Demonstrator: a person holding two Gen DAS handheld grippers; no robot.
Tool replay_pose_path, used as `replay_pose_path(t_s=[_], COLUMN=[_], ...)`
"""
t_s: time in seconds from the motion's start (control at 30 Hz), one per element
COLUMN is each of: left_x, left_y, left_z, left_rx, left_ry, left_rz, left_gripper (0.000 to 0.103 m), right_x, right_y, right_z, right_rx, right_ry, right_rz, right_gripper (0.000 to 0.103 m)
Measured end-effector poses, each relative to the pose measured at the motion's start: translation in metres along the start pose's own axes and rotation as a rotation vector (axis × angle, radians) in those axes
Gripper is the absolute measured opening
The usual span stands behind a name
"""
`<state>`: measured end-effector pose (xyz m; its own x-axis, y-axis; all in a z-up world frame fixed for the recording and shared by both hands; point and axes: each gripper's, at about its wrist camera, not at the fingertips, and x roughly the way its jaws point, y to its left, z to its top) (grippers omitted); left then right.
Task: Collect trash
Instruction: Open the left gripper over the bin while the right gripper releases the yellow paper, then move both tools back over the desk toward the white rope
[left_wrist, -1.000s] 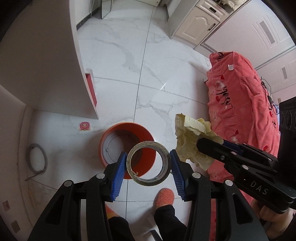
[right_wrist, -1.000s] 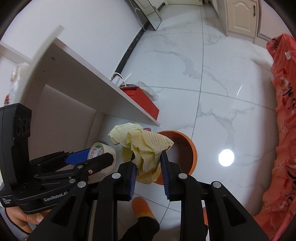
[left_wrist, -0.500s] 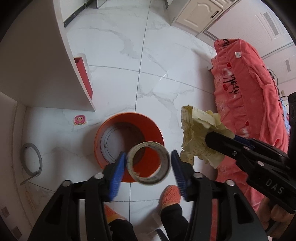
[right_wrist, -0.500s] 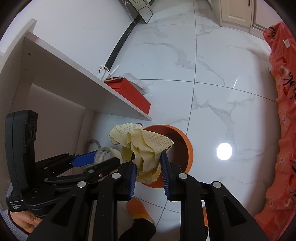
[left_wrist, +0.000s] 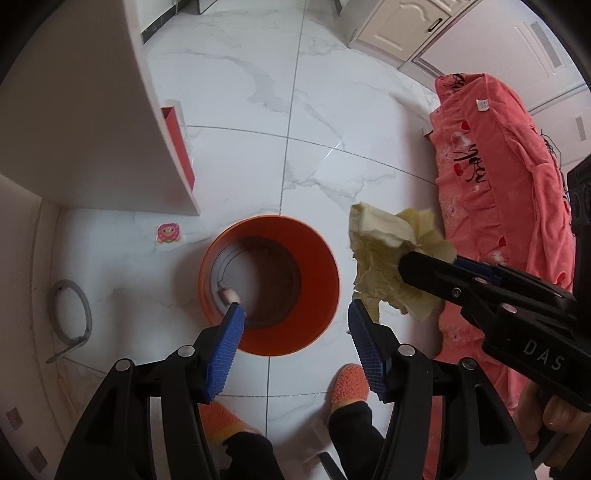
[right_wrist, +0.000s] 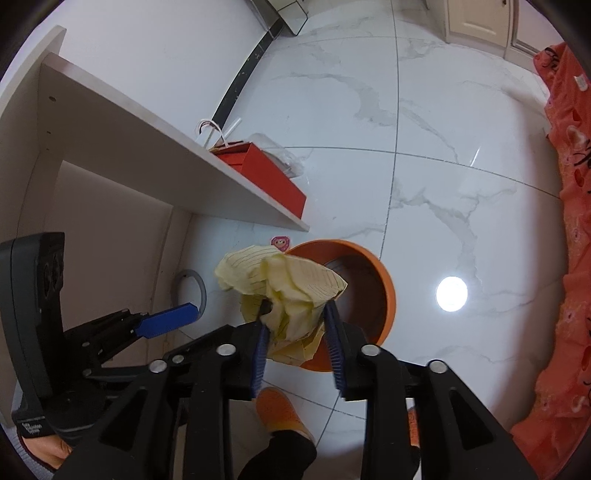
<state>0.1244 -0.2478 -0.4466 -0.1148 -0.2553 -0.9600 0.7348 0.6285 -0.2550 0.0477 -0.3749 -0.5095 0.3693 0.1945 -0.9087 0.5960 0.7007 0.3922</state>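
Tape roll now inside orange bin

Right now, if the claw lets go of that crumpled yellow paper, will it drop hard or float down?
The yellow paper looks thin and loosely crumpled, so it is probably very light and may drift. Its folds bulge past the right claw, whose jaws are opening, so it likely squashes easily. It hangs near the orange bin.
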Motion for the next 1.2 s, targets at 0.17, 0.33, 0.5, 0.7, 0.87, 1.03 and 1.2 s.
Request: replay_pose_path(t_s=[0.17, 0.33, 0.5, 0.7, 0.87, 1.03, 1.2], left_x=[0.0, -0.002, -0.002, -0.009, -0.035, -0.086, -0.143], left_y=[0.009, 0.015, 0.017, 0.014, 0.002, -0.022, -0.038], left_z=[-0.001, -0.004, -0.007, -0.009, -0.01, -0.014, -0.024], left_rx=[-0.021, -0.042, -0.053, -0.053, -0.048, -0.04, -0.068], left_ry=[0.006, 0.006, 0.008, 0.007, -0.024, -0.103, -0.21], left_rz=[0.03, 0.043, 0.047, 0.05, 0.061, 0.061, 0.072], left_gripper=[0.06, 0.06, 0.06, 0.06, 0.06, 0.071, 0.079], right_x=[0.008, 0.011, 0.009, -0.005, -0.046, -0.104, -0.163], right_y=[0.006, 0.007, 0.011, 0.014, 0.021, 0.021, 0.03], right_z=[0.0, -0.002, -0.004, -0.006, -0.014, -0.019, -0.024], right_rx=[-0.01, -0.001, -0.006, 0.001, -0.039, -0.031, -0.084], right_ry=[0.005, 0.012, 0.009, -0.01, -0.086, -0.146, -0.19], right_rz=[-0.015, -0.01, -0.015, -0.033, -0.064, -0.041, -0.058], right_gripper=[0.041, 0.06, 0.061, 0.061, 0.077, 0.089, 0.089])
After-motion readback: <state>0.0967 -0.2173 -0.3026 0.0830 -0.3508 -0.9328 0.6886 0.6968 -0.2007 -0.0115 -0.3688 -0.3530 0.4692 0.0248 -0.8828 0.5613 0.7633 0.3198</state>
